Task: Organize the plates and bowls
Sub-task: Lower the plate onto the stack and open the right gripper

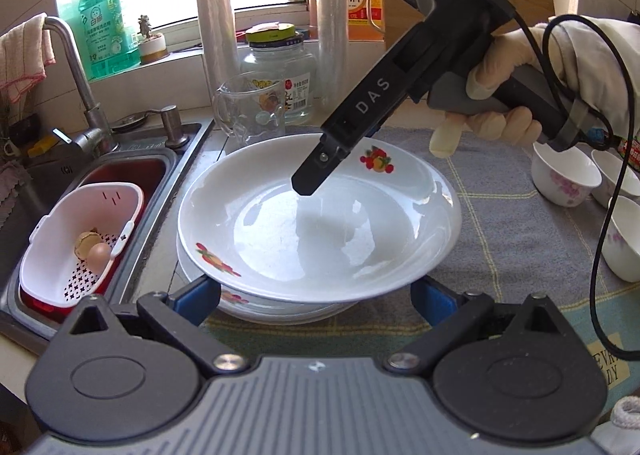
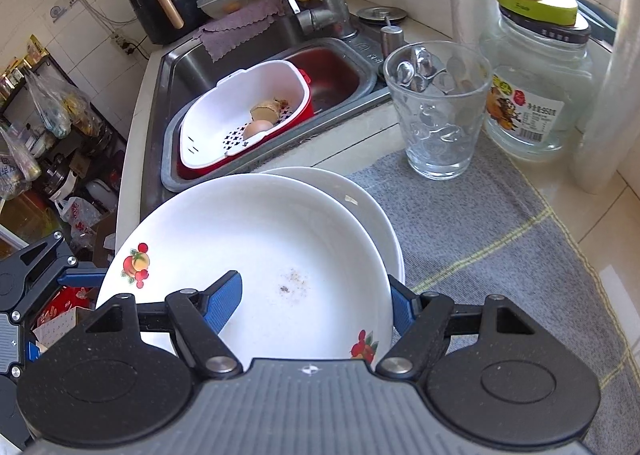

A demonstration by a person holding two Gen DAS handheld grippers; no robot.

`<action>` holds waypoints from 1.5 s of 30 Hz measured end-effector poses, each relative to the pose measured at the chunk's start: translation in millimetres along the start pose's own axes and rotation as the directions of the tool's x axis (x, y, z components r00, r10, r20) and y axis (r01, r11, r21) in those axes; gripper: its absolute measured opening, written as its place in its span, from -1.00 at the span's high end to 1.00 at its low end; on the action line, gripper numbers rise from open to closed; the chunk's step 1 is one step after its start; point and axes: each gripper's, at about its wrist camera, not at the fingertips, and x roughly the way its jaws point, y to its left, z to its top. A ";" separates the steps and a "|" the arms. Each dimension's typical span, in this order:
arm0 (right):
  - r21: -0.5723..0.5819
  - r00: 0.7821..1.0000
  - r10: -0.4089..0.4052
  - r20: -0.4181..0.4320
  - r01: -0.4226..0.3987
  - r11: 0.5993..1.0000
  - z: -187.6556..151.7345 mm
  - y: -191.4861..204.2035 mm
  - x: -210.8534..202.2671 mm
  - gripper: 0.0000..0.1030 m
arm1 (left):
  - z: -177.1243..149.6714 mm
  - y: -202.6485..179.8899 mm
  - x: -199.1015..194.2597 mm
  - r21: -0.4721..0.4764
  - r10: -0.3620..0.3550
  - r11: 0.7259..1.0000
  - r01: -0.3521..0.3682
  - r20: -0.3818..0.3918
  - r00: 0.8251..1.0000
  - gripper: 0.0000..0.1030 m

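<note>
Looking through the left wrist view, the top plate (image 1: 320, 223) hung tilted over the stack of plates (image 1: 256, 305), which stood at the left edge of the grey mat (image 1: 500, 215), just beside the sink (image 1: 132, 159). The right gripper (image 1: 316, 171), in a gloved hand (image 1: 500, 95), reached in from the right with one finger laid on the plate's inner wall. The left gripper (image 1: 318, 295) stood wide open and held nothing, its blue pads low under the near rim. A one-sided hold on glazed china could slip, and the plate would then drop onto the stack and chip it. The cable (image 1: 600, 239) draped close over the small bowls (image 1: 564, 179) at the mat's right edge, so a sweep of that hand might snag one.

From the right wrist view, the jaws were closed partway on the plate's rim, one pad (image 2: 228, 295) inside and the other outside, apparently clamped. The plate overhung the countertop's front edge on its left side. If it were set down off centre on the lower plate (image 2: 360, 207), it could slide towards the floor or the sink. The glass cup (image 2: 436, 111) stood near the mat's far edge and could be toppled by a wide swing. Dark specks (image 2: 292, 281) lay on the plate, so it might be stacked dirty.
</note>
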 end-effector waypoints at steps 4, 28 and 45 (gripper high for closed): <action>0.002 1.000 0.013 -0.005 -0.013 1.000 6.4 5.0 13.5 -0.55 | -3.1 9.6 1.1 -0.008 0.013 1.000 -0.013 -0.010 1.000 -0.95; 0.069 1.000 0.003 -0.013 -0.002 0.998 -1.9 -1.8 28.8 -0.55 | -6.4 25.0 17.2 -0.018 -0.009 1.000 0.008 -0.046 0.999 -0.95; 0.091 0.999 -0.040 0.030 0.038 0.995 -16.5 3.4 0.9 -0.56 | -2.8 19.6 22.5 0.039 -0.047 0.998 0.048 -0.017 0.999 -0.95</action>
